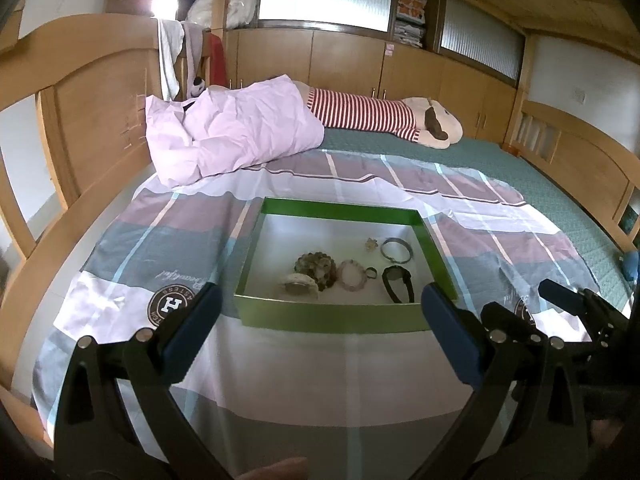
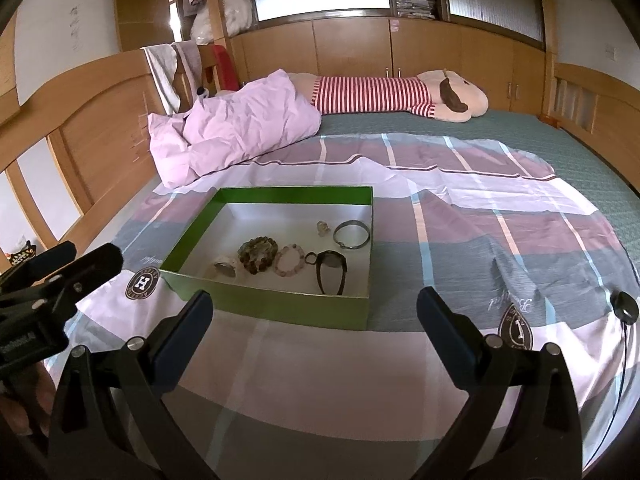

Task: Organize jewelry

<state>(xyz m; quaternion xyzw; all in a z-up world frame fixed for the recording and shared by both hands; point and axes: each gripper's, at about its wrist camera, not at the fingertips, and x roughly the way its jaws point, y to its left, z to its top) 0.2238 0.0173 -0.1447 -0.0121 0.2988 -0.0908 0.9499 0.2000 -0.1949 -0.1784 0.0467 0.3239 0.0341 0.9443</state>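
Green box [image 1: 332, 316] sits on checked bedsheet [image 1: 280, 380], wooden cabinets [image 1: 340, 56] behind.

This is a bedroom in a home. A wide bed [image 2: 520, 128] fills the room, with a wooden headboard [image 2: 100, 128] at its left side. On the bed lie a checked sheet [image 2: 480, 240], a crumpled pink quilt [image 2: 240, 132] and a big striped plush toy [image 2: 380, 96]. Behind the bed run wooden cupboards [image 2: 352, 48], with clothes [image 2: 160, 64] hung over the headboard's end.
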